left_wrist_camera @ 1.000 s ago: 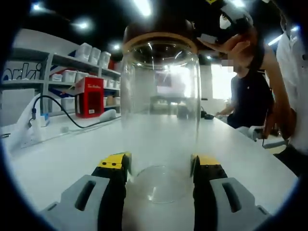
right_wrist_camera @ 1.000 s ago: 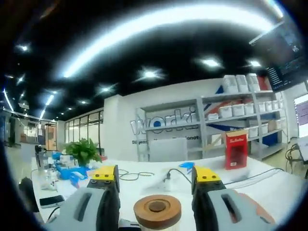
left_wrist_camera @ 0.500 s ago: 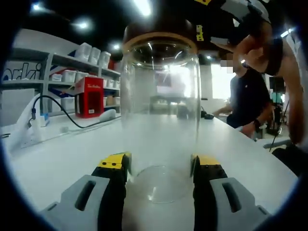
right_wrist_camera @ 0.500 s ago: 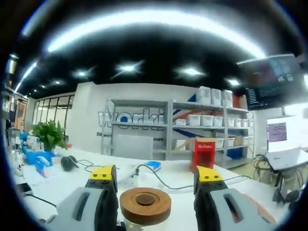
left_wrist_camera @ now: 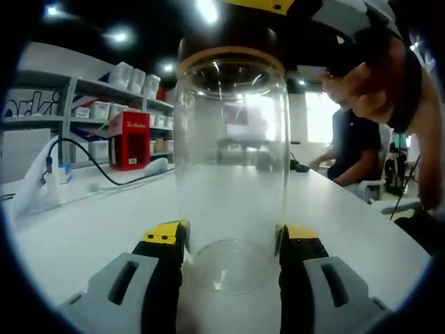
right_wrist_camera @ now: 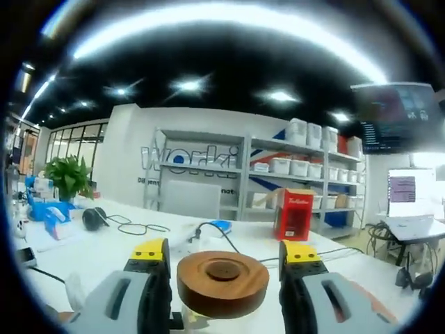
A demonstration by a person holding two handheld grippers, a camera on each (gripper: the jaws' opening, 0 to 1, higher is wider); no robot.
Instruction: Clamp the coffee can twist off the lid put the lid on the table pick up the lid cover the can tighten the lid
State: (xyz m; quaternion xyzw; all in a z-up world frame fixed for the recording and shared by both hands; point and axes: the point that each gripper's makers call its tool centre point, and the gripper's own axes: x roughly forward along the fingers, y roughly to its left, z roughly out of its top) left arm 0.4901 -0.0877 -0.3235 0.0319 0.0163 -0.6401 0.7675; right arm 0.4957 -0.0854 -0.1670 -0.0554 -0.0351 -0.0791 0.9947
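Note:
A clear glass coffee can (left_wrist_camera: 231, 153) stands upright on the white table (left_wrist_camera: 83, 229). My left gripper (left_wrist_camera: 231, 240) is shut on its base, with a yellow-tipped jaw pressed to each side. The wooden lid (left_wrist_camera: 229, 56) sits on top of the can. Above it hangs the right gripper (left_wrist_camera: 271, 5), held by a person's hand (left_wrist_camera: 379, 83). In the right gripper view, the round brown lid (right_wrist_camera: 222, 282) lies between the jaws of my right gripper (right_wrist_camera: 224, 252). That gripper is open, with a small gap on each side of the lid.
Shelves with white bins (left_wrist_camera: 132, 76) and a red box (left_wrist_camera: 128, 139) stand behind the table, and a black cable (left_wrist_camera: 90, 167) runs across it. A person in a dark shirt (left_wrist_camera: 354, 146) sits at the right. Headphones (right_wrist_camera: 92, 217), a plant (right_wrist_camera: 68, 186) and a laptop (right_wrist_camera: 410, 226) stand further off.
The right gripper has come closer to the lid, which now looks larger between its jaws. The hand above the can has shifted. The can and the left gripper have not moved.

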